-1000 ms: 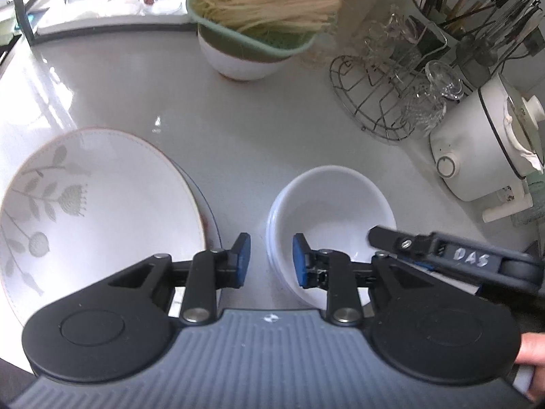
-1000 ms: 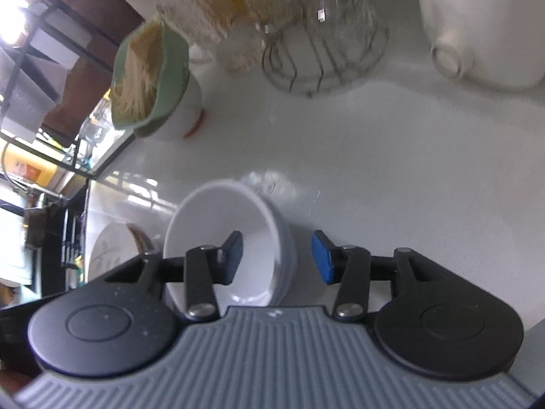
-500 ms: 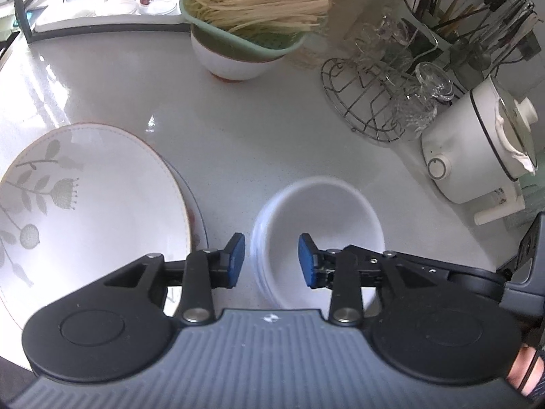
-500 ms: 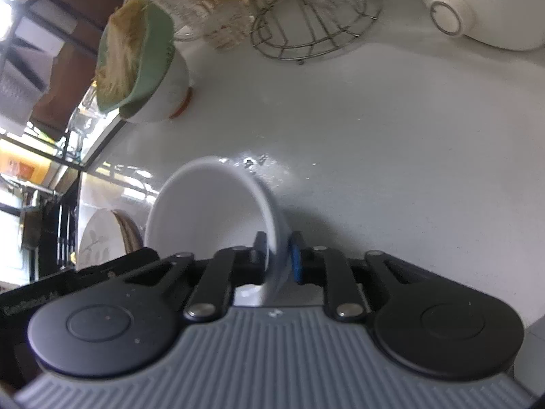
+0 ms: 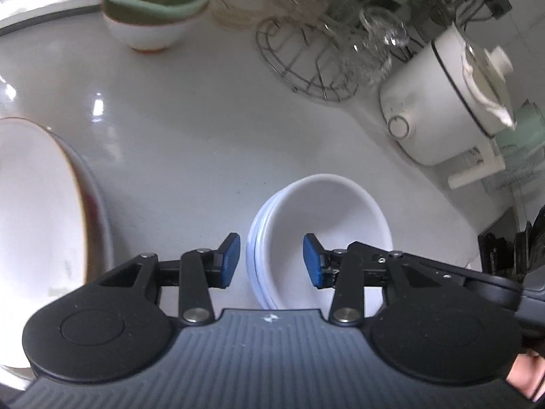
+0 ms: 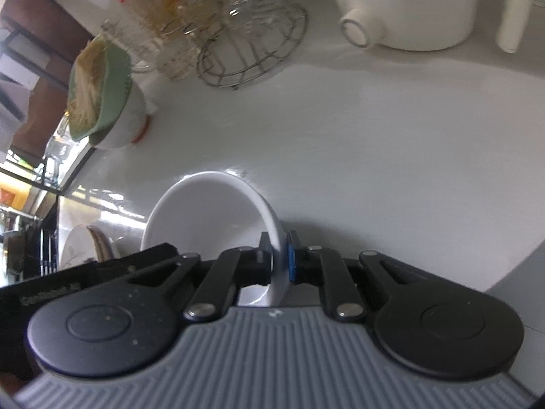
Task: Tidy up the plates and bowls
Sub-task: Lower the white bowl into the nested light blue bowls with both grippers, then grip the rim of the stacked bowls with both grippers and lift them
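The left gripper (image 5: 270,257) is pointed steeply down, and its jaws have just been opening. The two blue pads (image 5: 229,259) are held apart, one on each side of the rim of the white bowl stack (image 5: 323,218), and no pad is seen pressing on it. The right gripper (image 6: 279,259) is also tilted down. Its jaws are closed tightly on the wall of the same stack, with one pad inside and the other outside. In the left wrist view a small part of a hand (image 5: 526,375) is seen at the lower right edge, behind the gripper body.
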### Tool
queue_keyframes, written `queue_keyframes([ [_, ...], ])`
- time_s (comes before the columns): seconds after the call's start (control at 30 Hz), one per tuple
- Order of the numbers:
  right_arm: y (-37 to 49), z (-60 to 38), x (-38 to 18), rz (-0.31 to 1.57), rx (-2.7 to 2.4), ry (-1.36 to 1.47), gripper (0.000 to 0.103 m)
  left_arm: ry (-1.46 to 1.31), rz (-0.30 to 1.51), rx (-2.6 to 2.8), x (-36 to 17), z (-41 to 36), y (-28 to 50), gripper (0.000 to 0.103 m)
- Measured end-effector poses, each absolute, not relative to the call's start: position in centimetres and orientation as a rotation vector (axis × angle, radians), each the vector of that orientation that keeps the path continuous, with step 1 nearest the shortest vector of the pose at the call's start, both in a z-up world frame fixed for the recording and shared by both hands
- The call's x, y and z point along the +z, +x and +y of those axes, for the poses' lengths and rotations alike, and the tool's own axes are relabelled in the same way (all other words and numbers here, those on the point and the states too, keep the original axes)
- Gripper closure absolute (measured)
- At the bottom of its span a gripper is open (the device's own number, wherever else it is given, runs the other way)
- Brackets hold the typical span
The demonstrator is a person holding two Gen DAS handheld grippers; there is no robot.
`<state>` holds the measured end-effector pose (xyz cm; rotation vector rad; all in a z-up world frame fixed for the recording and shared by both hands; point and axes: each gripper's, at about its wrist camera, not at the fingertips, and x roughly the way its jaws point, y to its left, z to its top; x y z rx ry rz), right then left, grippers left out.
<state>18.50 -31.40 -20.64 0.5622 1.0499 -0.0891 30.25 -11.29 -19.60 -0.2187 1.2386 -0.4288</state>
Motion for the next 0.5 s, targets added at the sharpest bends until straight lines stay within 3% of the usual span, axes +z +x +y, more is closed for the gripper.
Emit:
queue_keyframes([
  [0.5, 18.8, -31.8, -22.0, 1.060, -0.050, 0.577, 0.085, -0.287, 1.305, -0.361, -22.7, -11.0, 31.1, 0.059],
])
